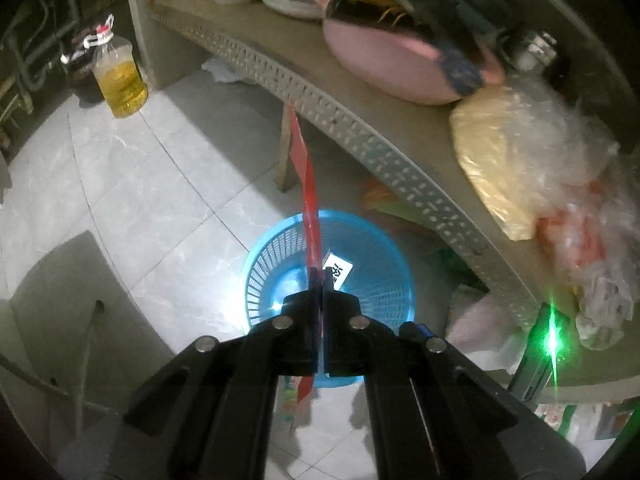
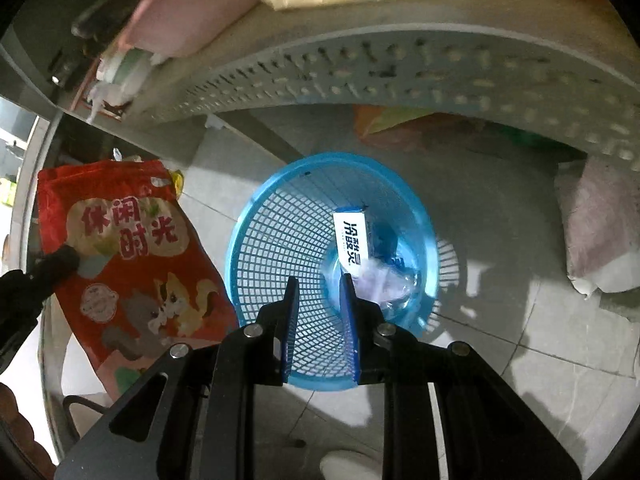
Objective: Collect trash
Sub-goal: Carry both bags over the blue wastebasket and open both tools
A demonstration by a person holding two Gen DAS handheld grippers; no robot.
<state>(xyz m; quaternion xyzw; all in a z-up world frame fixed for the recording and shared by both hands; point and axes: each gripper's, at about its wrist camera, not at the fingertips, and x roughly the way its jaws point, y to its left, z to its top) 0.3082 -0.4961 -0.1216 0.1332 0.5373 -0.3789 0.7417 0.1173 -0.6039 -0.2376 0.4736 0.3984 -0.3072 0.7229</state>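
1. My left gripper (image 1: 319,280) was clamped on the red snack bag (image 1: 306,184), pinched edge-on for release over the bin.
2. My right gripper (image 2: 319,292) stood slightly parted, holding nothing.
3. The bag's long axis ran along my left fingers, its far end toward the table edge (image 1: 360,136), above the blue waste basket (image 1: 272,252), which already held a small white box (image 2: 352,240).

1. Dim room; a bright pool of light falls on the floor tiles (image 1: 132,184), with hard shadows near.
2. White glare in the basket (image 1: 280,264); green flare (image 1: 554,340) at right.
3. Fisheye bends the shelf (image 2: 400,64); far clutter is motion-blurred.
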